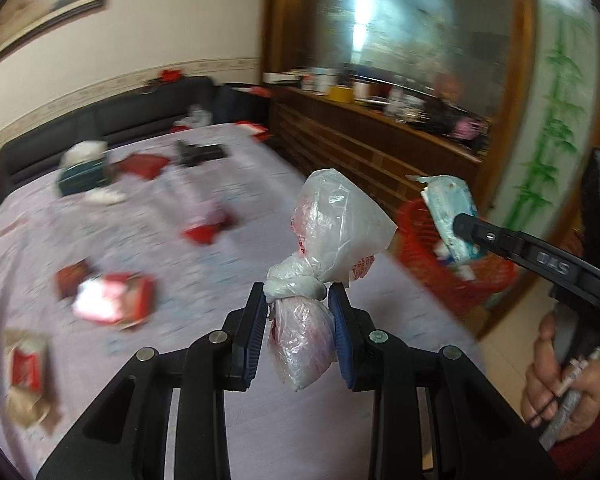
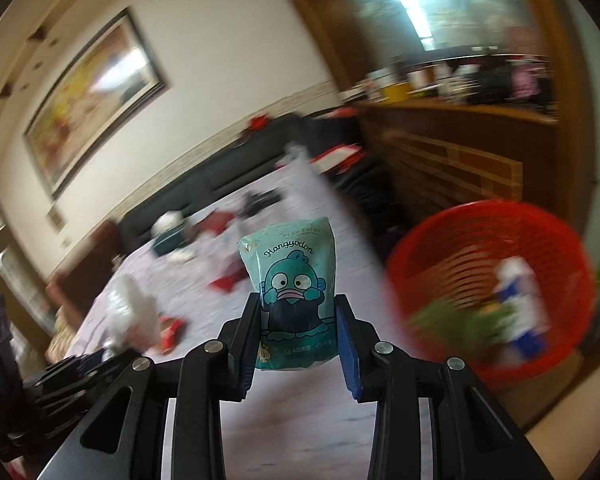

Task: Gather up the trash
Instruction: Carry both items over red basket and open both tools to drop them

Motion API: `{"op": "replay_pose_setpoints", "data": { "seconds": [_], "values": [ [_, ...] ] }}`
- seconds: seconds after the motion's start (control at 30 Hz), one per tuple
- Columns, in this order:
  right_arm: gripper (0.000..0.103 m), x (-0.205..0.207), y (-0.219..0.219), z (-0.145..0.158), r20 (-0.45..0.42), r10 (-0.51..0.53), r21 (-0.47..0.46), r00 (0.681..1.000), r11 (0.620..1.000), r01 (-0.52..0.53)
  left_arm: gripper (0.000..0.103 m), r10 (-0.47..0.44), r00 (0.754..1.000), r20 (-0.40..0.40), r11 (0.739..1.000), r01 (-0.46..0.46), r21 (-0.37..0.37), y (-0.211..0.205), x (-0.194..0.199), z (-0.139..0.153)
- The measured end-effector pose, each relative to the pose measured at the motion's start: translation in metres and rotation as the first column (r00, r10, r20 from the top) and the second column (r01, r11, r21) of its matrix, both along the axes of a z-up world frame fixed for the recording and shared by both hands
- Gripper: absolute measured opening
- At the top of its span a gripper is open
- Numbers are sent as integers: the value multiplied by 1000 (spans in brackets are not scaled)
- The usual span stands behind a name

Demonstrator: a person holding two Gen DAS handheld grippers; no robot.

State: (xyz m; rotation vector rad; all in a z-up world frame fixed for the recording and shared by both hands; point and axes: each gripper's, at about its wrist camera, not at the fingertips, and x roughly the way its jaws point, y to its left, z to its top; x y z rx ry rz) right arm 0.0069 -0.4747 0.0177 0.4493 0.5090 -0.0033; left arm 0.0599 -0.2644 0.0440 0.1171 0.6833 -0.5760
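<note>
The bed (image 1: 220, 420) carries the litter not yet gathered: red packets (image 1: 116, 300), a tissue box (image 1: 82, 170) and scraps, all well apart from the red basket (image 2: 492, 280), which stands on the floor off the bed's right edge, against the wooden cabinet (image 1: 372, 148). The basket already holds some rubbish, among it a white and blue bottle (image 2: 520, 304), blurred.

Relative to the basket, the right tongs (image 2: 296, 320) are the nearer. They clamp a teal cartoon wipes pack (image 2: 290, 276) by its lower half, its long axis upright between the pads, and the basket's mouth lies just right of it and beyond. In the left wrist view that pack hangs right at the basket's rim.

The left tongs (image 1: 298, 312) pinch a knotted clear plastic bag (image 1: 328, 240) at its knot, one end puffed above, the other drooping below. They sit farther from the basket, over the bed, with the basket to their right.

My judgement: the drop belongs to the right hand first.
</note>
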Motion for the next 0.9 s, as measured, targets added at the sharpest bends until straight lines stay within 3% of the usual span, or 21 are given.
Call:
{"op": "replay_pose_setpoints", "data": {
  "seconds": [0.27, 0.5, 0.53, 0.57, 0.63, 0.73, 0.9],
  "values": [
    [39, -24, -94, 6, -43, -143, 20, 989, 989, 144, 30, -172, 984, -44, 985, 170, -35, -111, 11, 13],
    [41, -24, -136, 2, -61, -202, 37, 977, 978, 205, 30, -229, 970, -86, 973, 224, -58, -179, 28, 6],
    [43, -21, -139, 0, -72, -206, 32, 976, 977, 209, 33, -241, 966, -94, 970, 237, -54, -187, 31, 3],
    [45, -17, -143, -3, -85, -211, 29, 974, 976, 214, 44, -236, 967, -98, 972, 233, -39, -193, 35, -2],
    [58, -8, -149, -8, -101, -208, 20, 973, 977, 211, 61, -211, 972, -106, 978, 208, -31, -195, 40, -7],
    [60, -15, -153, -8, -87, -262, 3, 961, 965, 264, 61, -202, 972, -116, 979, 198, -51, -178, 40, -9],
    [60, -27, -139, -4, -47, -230, 22, 972, 973, 231, 61, -154, 983, -105, 988, 149, -47, -132, 33, -7]
  ]
}}
